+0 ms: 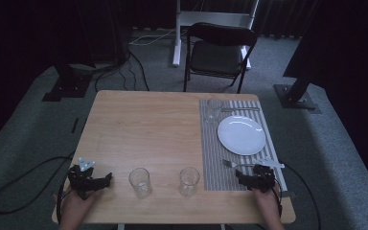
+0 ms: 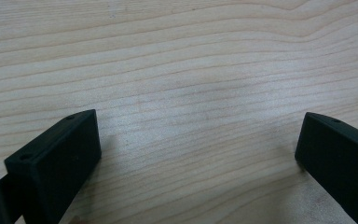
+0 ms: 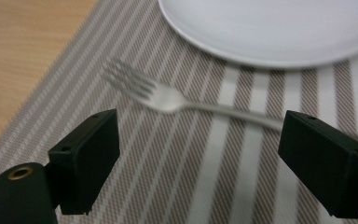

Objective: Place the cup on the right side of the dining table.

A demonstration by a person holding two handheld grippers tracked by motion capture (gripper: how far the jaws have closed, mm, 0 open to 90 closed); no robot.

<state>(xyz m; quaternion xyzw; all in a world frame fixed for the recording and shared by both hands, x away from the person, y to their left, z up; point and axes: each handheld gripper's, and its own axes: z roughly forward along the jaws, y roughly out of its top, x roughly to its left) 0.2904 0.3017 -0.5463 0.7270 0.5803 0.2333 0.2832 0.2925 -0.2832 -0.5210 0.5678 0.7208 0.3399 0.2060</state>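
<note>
Lower left of high view: left gripper [image 1: 92, 183], jaws spread over bare table [image 2: 191, 70], idle. Bottom centre: two glasses [image 1: 139, 182]. Lower right: right gripper [image 3: 198, 154], jaws spread, nothing held, fork [image 3: 168, 98] ahead on placemat [image 3: 135, 186], below plate [image 3: 279, 28]. Likely approach; next: straddle handle, close.

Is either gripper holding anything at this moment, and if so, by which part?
Nothing is held. The left gripper has its jaws open over bare wooden table; the right gripper has its jaws open above the silver metal fork on the striped placemat.
</note>
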